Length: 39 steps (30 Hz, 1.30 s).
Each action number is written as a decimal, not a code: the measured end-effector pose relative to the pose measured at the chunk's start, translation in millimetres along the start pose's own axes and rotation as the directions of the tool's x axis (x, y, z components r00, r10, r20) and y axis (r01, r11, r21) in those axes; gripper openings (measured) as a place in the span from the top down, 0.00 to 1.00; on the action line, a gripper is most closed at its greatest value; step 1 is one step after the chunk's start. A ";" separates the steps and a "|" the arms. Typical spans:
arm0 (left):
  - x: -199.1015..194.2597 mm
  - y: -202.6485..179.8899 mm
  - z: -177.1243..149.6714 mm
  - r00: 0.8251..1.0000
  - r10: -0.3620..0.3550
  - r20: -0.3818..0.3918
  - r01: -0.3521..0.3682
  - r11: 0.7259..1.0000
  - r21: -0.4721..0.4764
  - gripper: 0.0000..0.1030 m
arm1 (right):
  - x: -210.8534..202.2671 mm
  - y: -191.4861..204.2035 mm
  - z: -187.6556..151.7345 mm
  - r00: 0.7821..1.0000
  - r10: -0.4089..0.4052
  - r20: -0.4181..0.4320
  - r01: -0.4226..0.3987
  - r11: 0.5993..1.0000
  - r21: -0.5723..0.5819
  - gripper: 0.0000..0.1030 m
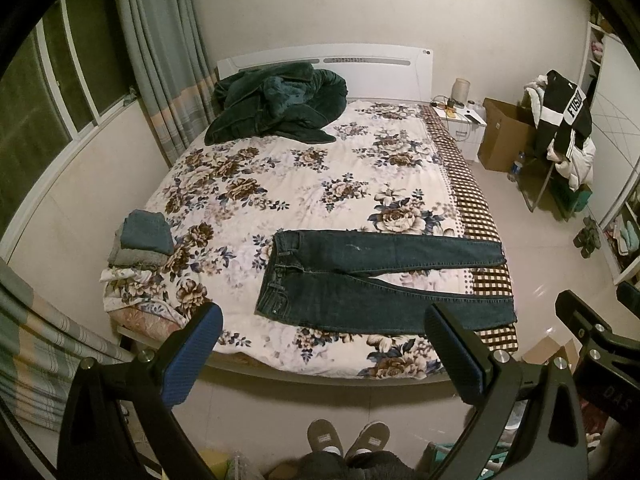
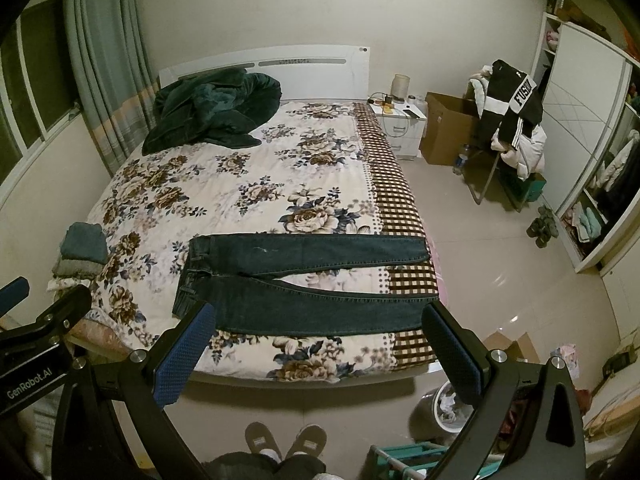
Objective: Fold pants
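Jeans (image 1: 376,280) lie flat across our floral bedspread (image 1: 304,176), 2 legs splayed rightward, just beyond both sets of fingers. Our left gripper (image 1: 320,356) and right gripper (image 2: 320,354) gape wide, holding nothing. Possibly folded clothes (image 1: 144,240) sit left.

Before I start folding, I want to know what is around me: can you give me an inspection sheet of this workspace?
Surface: bed with floral quilt, checked sheet along its right side.
Job's things: dark jeans laid flat near the foot, waistband left, legs spread apart.
Clutter: stack of folded clothes at the left edge; dark green blanket heaped by the headboard.
Grippers: left gripper and right gripper open, holding nothing, short of the bed.
Cables: cords on the nightstand.
Surroundings: cardboard box, clothes-draped chair, wardrobe, curtains.
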State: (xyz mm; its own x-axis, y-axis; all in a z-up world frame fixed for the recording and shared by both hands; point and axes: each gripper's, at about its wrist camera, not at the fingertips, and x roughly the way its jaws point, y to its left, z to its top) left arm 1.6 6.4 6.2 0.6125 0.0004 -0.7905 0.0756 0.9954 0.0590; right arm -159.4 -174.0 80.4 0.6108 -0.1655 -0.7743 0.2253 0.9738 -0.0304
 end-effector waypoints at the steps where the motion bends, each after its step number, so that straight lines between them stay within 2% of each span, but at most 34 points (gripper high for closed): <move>1: 0.3 -1.2 -0.4 1.000 0.000 -0.001 0.000 1.000 0.001 0.00 | -0.2 0.0 0.0 1.000 0.000 0.000 0.000 1.000 0.000 0.00; 29: -7.3 1.0 8.7 1.000 -0.005 -0.002 0.005 1.000 0.000 0.00 | -0.5 -6.2 -0.1 1.000 0.000 -0.002 0.000 1.000 0.001 0.00; 33: -7.9 1.6 8.9 1.000 -0.005 -0.001 0.005 1.000 0.000 0.00 | -8.4 13.4 0.2 1.000 -0.001 -0.009 0.001 1.000 0.007 0.00; 39: -6.3 1.7 6.9 1.000 -0.007 -0.002 0.007 1.000 -0.002 0.00 | -8.3 13.0 -2.5 1.000 0.001 -0.012 -0.001 1.000 0.008 0.00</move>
State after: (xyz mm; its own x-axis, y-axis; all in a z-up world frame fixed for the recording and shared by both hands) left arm 3.3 7.4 15.5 0.6105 -0.0066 -0.7920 0.0784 0.9956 0.0521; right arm -163.4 -159.6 84.8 0.6017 -0.1622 -0.7820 0.2303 0.9728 -0.0246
